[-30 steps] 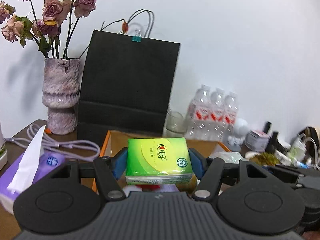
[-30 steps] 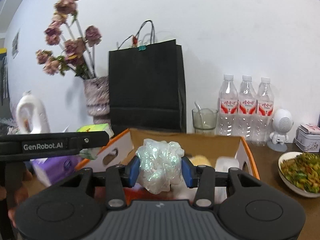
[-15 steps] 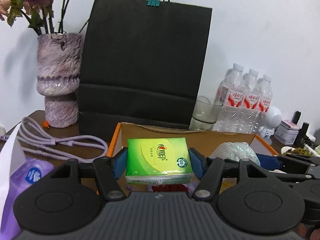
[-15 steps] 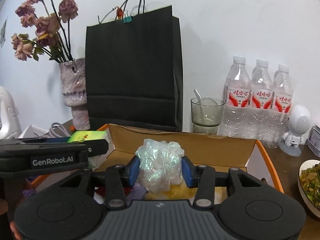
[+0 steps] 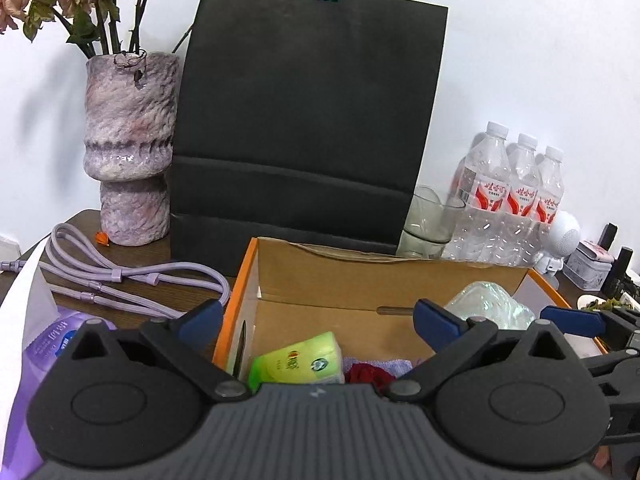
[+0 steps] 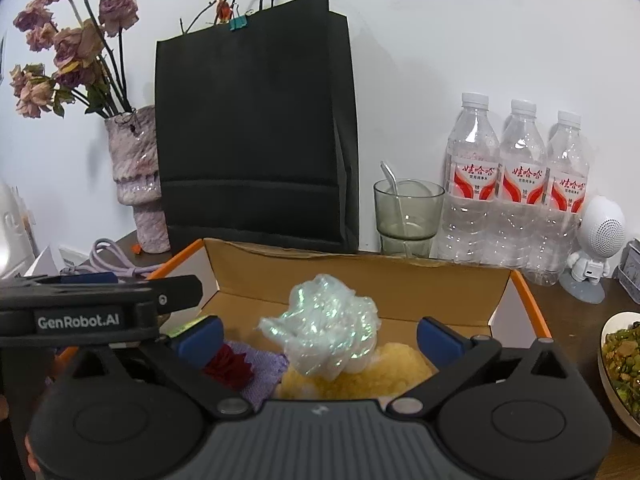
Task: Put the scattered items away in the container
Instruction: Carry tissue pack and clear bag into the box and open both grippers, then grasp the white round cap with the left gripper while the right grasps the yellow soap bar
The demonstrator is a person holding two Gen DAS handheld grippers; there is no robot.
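An open cardboard box with orange edges (image 5: 360,276) (image 6: 360,276) sits in front of me. My left gripper (image 5: 318,318) is open above its left part. The green tissue pack (image 5: 298,362) lies tilted inside the box under it, free of the fingers. My right gripper (image 6: 320,334) is open above the box. The crumpled iridescent plastic wrap (image 6: 326,330) rests between its fingers on a yellow item (image 6: 360,376), touching neither pad. The wrap also shows in the left wrist view (image 5: 490,310). A red flower (image 6: 228,364) and a purple cloth (image 6: 262,368) lie in the box.
A black paper bag (image 5: 304,120) stands behind the box, a stone vase (image 5: 130,148) with dried roses to its left. A purple cable (image 5: 120,284) and purple tissue pack (image 5: 44,344) lie left. A glass (image 6: 406,216), three water bottles (image 6: 520,192), a white figurine (image 6: 598,248) and a food bowl (image 6: 622,364) stand right.
Both grippers moved forward over the box and opened. The green tissue pack dropped from the left gripper into the box. The plastic wrap left the right gripper's fingers and settled on the yellow item.
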